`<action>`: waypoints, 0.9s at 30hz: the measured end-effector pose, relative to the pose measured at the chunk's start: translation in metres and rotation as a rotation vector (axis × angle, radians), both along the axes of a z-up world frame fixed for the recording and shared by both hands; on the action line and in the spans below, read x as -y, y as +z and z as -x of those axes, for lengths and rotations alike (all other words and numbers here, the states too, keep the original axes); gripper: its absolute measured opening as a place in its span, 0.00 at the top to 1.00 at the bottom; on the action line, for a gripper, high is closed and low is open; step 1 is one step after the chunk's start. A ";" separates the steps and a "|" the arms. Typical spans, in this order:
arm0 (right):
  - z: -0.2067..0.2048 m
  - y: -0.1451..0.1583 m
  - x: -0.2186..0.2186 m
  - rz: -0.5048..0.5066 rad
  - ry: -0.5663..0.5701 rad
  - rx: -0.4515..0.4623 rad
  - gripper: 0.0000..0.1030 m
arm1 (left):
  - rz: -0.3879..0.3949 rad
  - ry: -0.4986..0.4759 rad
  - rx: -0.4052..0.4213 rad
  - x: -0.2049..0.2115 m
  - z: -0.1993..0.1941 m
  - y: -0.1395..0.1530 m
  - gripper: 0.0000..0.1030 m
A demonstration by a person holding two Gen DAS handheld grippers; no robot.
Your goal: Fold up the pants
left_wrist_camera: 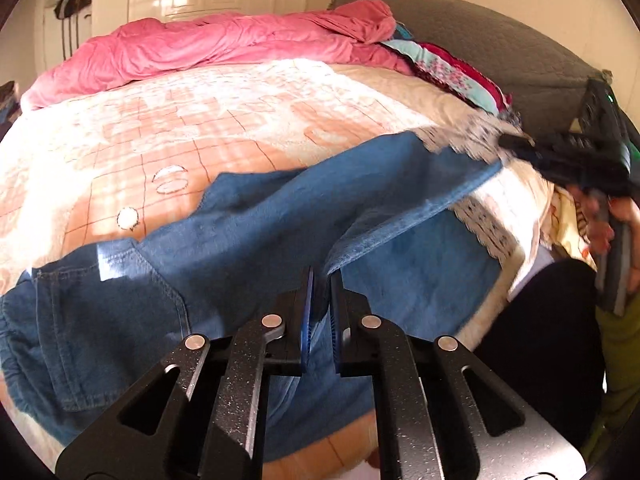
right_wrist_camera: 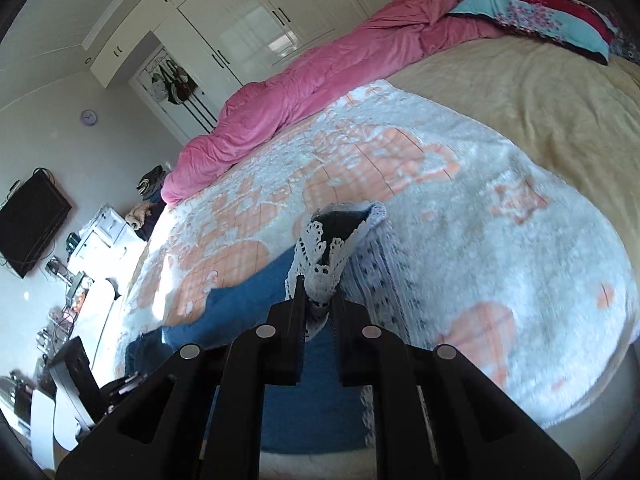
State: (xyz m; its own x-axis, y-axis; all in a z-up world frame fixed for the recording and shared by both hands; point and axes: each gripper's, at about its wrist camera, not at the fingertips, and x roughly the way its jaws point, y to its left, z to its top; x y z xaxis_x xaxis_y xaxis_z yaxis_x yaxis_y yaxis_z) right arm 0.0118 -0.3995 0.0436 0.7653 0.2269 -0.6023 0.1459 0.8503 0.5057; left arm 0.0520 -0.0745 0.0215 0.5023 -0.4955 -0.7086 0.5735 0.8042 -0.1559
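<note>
Jaws on my left gripper [left_wrist_camera: 321, 280] are clenched on a fold of the blue denim pants with white lace-trimmed cuffs [left_wrist_camera: 248, 240], the fabric edge rising between the two blue-padded fingers. On my right gripper [right_wrist_camera: 318, 300] the jaws are likewise clamped, this time on the white lace cuff [right_wrist_camera: 320, 256] of one leg, which bunches up between the fingertips and stands above them.

From the left wrist view I see the pants spread across the near side of the bed with its peach-and-white checked fleece blanket [left_wrist_camera: 180, 128]. The waistband and back pocket lie to the lower left, and the legs run off to the right. One leg is lifted off the other along its edge, drawn up toward my right gripper [left_wrist_camera: 520, 146], which shows blurred at the far right with the cuff in it. The lower leg lies flat on the blanket beneath, its own lace trim near the bed's edge.

A rumpled pink duvet [left_wrist_camera: 208, 48] lies along the far side of the bed, well apart from the pants, and white wardrobe doors [right_wrist_camera: 248, 24] stand behind it.
</note>
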 end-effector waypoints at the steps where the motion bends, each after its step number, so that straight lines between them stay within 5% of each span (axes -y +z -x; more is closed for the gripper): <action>1: 0.009 -0.005 0.000 0.007 -0.009 -0.028 0.90 | -0.004 -0.012 -0.003 -0.001 0.003 0.001 0.96; 8: 0.034 -0.048 0.007 -0.013 -0.036 -0.230 0.89 | -0.066 -0.080 -0.004 0.010 0.017 -0.009 0.95; 14: 0.041 -0.050 0.011 -0.023 -0.044 -0.235 0.77 | -0.118 -0.109 -0.005 0.018 0.021 -0.022 0.95; 16: 0.039 -0.051 0.012 -0.009 -0.026 -0.244 0.90 | -0.121 -0.111 -0.018 0.018 0.021 -0.024 0.98; 22: 0.036 -0.043 0.010 0.151 0.032 -0.275 0.90 | -0.144 -0.177 -0.031 0.017 0.038 -0.028 0.99; 27: 0.034 -0.050 0.008 0.189 0.054 -0.334 0.75 | -0.184 -0.176 -0.090 0.020 0.032 -0.045 0.97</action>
